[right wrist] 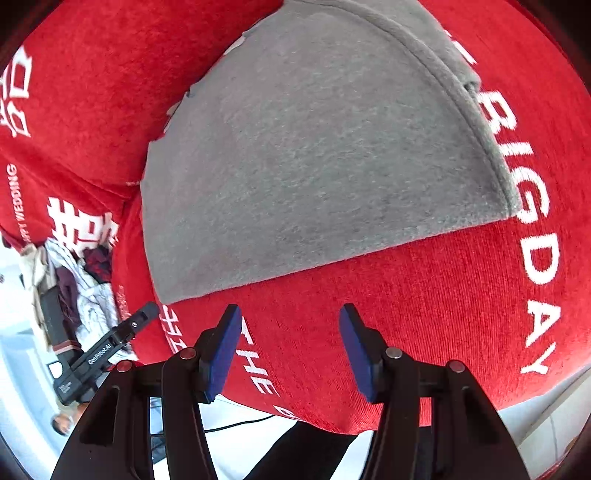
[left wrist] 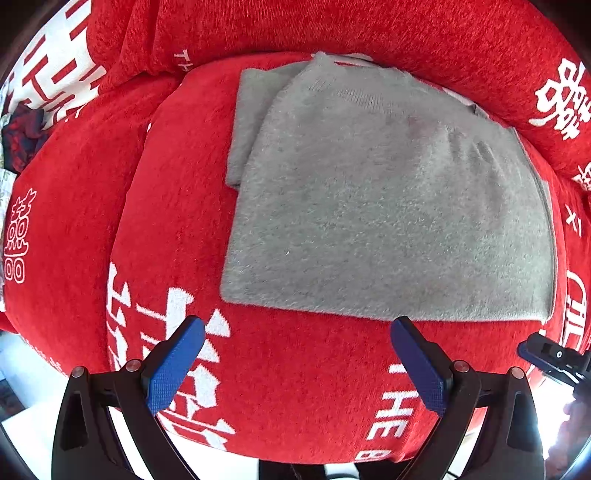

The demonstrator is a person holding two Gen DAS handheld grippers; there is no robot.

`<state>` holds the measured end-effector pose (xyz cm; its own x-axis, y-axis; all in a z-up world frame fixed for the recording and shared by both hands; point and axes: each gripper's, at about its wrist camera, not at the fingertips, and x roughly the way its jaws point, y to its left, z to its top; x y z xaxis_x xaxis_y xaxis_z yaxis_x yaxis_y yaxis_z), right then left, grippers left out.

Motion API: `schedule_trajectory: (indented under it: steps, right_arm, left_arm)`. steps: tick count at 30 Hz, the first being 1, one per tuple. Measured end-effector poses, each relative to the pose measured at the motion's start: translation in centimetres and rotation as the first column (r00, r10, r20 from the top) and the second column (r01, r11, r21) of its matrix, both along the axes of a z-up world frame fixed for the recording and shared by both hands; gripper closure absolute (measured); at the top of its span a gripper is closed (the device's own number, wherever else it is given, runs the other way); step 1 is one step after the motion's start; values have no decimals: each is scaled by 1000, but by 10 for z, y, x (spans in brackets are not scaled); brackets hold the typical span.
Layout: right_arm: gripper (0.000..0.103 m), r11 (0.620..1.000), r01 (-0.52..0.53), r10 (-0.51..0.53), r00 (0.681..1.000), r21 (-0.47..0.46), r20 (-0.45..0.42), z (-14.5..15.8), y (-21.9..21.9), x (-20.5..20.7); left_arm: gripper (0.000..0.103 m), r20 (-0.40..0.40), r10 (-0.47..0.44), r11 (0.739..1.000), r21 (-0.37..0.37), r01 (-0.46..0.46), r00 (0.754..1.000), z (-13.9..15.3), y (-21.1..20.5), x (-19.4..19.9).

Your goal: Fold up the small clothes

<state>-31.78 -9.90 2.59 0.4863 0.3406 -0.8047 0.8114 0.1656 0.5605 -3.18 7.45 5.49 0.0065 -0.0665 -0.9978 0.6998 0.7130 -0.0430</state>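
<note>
A fuzzy grey garment [left wrist: 388,206] lies folded flat on a red sofa seat, with a sleeve showing at its left side [left wrist: 251,122]. My left gripper [left wrist: 297,325] is open and empty, just short of the garment's near edge. In the right wrist view the same grey garment [right wrist: 314,155] fills the middle, its near edge just ahead of my right gripper [right wrist: 290,314], which is open and empty above the red cover. The right gripper's tip shows at the right edge of the left wrist view [left wrist: 550,356]. The left gripper shows at the lower left of the right wrist view [right wrist: 110,343].
The red sofa cover [left wrist: 295,387] has white lettering; its backrest [left wrist: 332,29] rises behind the garment. A pile of other clothes [right wrist: 77,291] lies to the left, also seen in the left wrist view [left wrist: 22,144]. White floor lies below the seat's front edge [right wrist: 258,417].
</note>
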Motion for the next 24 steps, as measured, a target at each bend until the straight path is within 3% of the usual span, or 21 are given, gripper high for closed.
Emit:
schedule_trajectory:
  steps: [5,13,20,24]
  right_arm:
    - [42,998,22,-27,996,52,88,-13,7,10]
    - [42,983,69,-105,971,168,215,-32,59,80]
    - [42,948,224,-281,923,226,263,-59,104,130]
    - [42,918,326,-384,874,228,297,-68,113,142]
  left_arm:
    - [2,-13,52,996,-70,-52,999,1,12,20]
    - [2,-72,35,988,-146,-45,997,-5,25,77]
    - [2,-179,-21,968,-251,-25,984,-12,28,122]
    - [2,-239,-52,958,-286,-19,970,-22,26,139]
